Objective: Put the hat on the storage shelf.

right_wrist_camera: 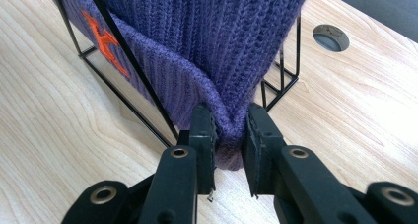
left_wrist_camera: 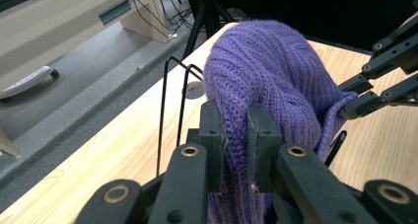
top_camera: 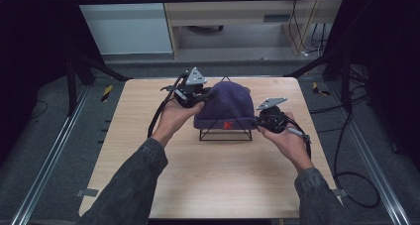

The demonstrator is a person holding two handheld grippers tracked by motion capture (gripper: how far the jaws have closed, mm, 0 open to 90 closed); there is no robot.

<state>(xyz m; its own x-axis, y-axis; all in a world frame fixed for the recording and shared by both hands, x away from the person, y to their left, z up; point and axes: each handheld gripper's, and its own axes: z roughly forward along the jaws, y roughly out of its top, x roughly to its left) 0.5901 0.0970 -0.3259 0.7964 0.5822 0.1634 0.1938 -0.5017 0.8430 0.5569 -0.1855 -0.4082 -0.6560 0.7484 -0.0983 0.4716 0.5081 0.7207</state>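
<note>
Purple ribbed knit makes up the hat [top_camera: 224, 106], a soft beanie with a folded cuff and an orange letter stitched on the cuff's front, facing the near edge of the worktop [top_camera: 208, 180]. It sits draped over a thin black wire stand [top_camera: 225, 135], just back of the worktop's middle and nearer the far edge than the near one. Its crown points up and slightly toward the far edge, while the cuff hangs low around the stand's base; the hat's long axis runs roughly upright, and its broad side spreads left to right across the worktop.

At the hat's far left side, the left gripper [left_wrist_camera: 235, 135] has its jaws pinched tight on a fold of the knit high on the crown, with wool bunched between the pads. At the right, the right gripper [right_wrist_camera: 229, 130] clamps the bottom of the folded cuff, the fabric squeezed into a narrow ridge between its jaws, just above the wood. A round hole [right_wrist_camera: 330, 37] in the worktop lies beyond the stand.
</note>
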